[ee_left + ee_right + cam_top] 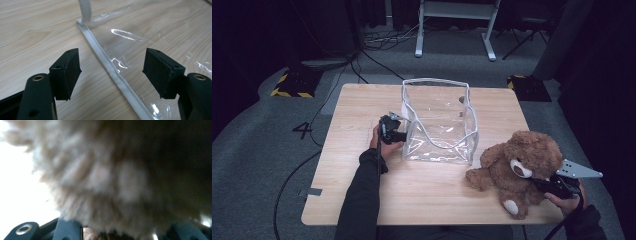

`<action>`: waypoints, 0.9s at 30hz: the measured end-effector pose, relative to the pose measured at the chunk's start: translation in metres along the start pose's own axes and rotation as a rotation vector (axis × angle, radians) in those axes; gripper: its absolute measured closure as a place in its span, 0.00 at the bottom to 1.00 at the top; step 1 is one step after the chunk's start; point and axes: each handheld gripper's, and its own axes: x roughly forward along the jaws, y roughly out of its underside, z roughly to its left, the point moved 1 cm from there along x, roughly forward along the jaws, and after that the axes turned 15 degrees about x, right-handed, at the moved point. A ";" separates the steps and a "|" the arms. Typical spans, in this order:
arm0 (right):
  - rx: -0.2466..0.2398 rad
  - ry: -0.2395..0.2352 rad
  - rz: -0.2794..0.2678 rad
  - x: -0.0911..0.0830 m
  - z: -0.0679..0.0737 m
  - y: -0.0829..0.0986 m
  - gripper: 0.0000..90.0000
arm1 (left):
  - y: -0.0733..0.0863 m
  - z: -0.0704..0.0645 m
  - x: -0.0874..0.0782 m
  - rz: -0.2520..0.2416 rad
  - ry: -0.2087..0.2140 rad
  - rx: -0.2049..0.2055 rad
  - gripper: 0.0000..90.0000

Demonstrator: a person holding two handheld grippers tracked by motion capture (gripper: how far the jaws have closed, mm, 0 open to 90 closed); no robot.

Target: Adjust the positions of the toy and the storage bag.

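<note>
We see the pale wooden table [362, 100] first, with a clear plastic open-topped bag edged in white piping [439, 122] standing at its middle. A brown plush teddy bear [512, 170] sits near the front right corner. Our left gripper [111, 72] hangs wide open, jaws straddling the bag's bottom seam. Our right gripper [548, 186] presses into the bear's fur; we cannot tell its opening.

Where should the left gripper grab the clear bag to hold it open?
Take the white-piped top rim at the near-left corner of the clear bag, coming from the left gripper side. That stiff piping stands up; the bottom seam between the open jaws lies flat on the table.
</note>
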 end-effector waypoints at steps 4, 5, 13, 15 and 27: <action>0.009 0.003 -0.002 -0.002 -0.001 0.001 0.62 | -0.013 -0.017 0.007 0.016 0.012 0.062 0.30; 0.014 0.003 -0.004 -0.002 -0.002 0.002 0.62 | -0.015 -0.019 0.006 0.020 0.019 0.075 0.29; 0.049 0.007 -0.010 0.000 -0.004 0.002 0.60 | -0.003 -0.030 -0.023 0.027 0.029 0.145 0.23; 0.038 0.012 -0.008 0.000 -0.003 0.002 0.61 | 0.007 -0.035 -0.036 0.039 0.035 0.173 0.23; 0.025 0.014 -0.011 0.000 0.000 0.003 0.63 | 0.074 -0.067 -0.092 0.078 0.067 0.217 0.18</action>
